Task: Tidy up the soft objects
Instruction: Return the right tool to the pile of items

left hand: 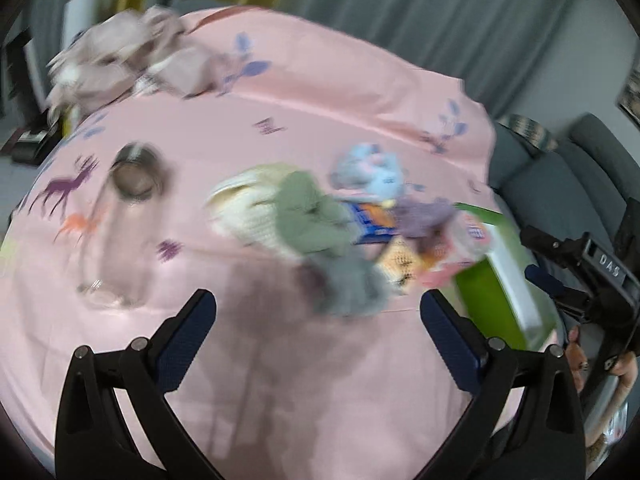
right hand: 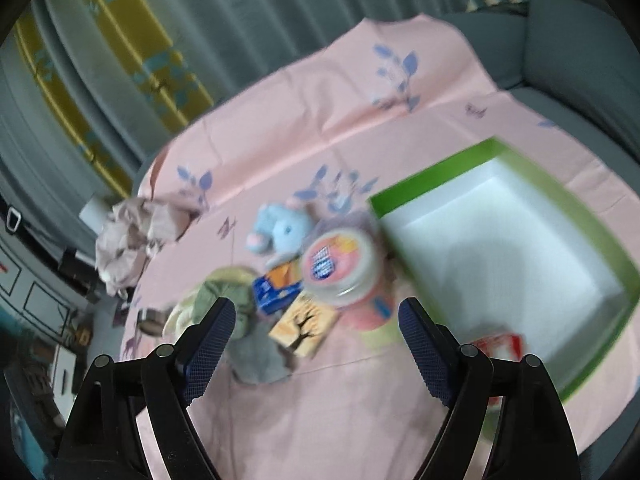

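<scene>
Pink patterned cloth covers my desk (right hand: 304, 420). Both left tongs (left hand: 318, 312) and right tongs (right hand: 316, 320) gape, empty, above the heap: grey fleece cloth (right hand: 256, 360), blue plush toy (right hand: 280, 228). Green-rimmed white box (right hand: 404, 188) waits beside. Motion blur risks my snagging hard cartons instead.

The left gripper (left hand: 318, 312) hovers with jaws spread wide, holding nothing. The right gripper (right hand: 316, 320) hangs likewise, jaws wide apart, at its three o'clock.

Pink cloth-covered table (right hand: 360, 128): green box (right hand: 592, 240), blue plush (right hand: 280, 228), pink tub (right hand: 340, 264), grey cloth (right hand: 256, 360).
</scene>
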`<state>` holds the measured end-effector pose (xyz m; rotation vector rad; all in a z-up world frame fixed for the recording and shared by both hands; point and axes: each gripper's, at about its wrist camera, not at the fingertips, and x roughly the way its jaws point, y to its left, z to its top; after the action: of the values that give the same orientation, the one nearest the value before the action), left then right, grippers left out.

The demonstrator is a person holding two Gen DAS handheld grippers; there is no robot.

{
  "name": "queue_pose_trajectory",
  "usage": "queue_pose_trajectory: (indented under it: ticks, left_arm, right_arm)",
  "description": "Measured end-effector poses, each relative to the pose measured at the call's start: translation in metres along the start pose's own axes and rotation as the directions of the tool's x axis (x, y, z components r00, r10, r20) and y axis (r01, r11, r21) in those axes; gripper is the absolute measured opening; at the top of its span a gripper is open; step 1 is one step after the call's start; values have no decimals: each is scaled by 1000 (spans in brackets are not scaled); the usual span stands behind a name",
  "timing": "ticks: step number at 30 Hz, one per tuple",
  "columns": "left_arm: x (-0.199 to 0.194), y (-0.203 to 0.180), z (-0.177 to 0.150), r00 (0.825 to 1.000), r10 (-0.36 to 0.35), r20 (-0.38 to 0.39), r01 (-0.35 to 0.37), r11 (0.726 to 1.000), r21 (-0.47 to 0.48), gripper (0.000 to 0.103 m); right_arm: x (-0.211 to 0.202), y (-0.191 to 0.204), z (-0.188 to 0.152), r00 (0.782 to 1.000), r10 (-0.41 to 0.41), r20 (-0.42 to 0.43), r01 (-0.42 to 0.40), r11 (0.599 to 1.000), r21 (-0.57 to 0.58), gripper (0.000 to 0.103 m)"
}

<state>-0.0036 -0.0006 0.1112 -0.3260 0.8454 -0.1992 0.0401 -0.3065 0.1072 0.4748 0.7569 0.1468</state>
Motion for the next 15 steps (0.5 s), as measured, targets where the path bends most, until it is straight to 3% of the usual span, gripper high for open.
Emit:
queue_pose_trajectory:
  ticks: [3,7,15]
  left_arm:
    - [9,22,-6,999,33,-19,-34,998,-57,102]
    - [23,36,-8,996,59,-73,-65,995,-81,102]
    - [28,41,-10,992,71,-104,-81,993,-90,102]
  right_arm:
    - [24,10,-8,999,19,-37,-17,998,57,84]
    - [51,14,-21,998,-18,-65,27,989,146,84]
    - [102,25,-30,982,-139,-131,154,981,115,84]
